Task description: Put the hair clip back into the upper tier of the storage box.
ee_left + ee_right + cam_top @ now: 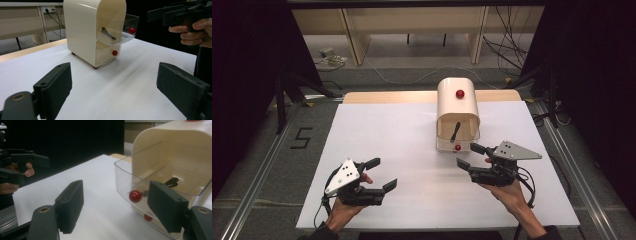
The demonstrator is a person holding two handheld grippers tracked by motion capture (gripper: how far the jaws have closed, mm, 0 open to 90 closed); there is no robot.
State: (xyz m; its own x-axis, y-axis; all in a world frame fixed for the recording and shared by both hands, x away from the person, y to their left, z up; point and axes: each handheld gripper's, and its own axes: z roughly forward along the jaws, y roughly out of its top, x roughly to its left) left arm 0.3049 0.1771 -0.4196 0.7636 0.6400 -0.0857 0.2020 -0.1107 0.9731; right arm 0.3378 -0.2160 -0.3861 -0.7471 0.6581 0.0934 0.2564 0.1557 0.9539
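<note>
A cream drawer cabinet point(457, 107) is standing upright on a white table point(402, 150), drawers facing both unclenched, empty grippers (left point(378, 175), right point(470, 155)).

A small cabinet point(457, 107) stands on the table point(402, 145), toward its far edge and right of centre. Its upper drawer point(125, 28) juts out toward the person with a clip point(108, 33) lying in it, above a lower drawer point(107, 53) that sits pushed in.

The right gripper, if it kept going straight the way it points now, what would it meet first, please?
Probably the clear upper drawer of the cream cabinet. The right gripper is open, one of its fingers already overlapping the drawer front beside the red knob, though depth is unclear.
</note>
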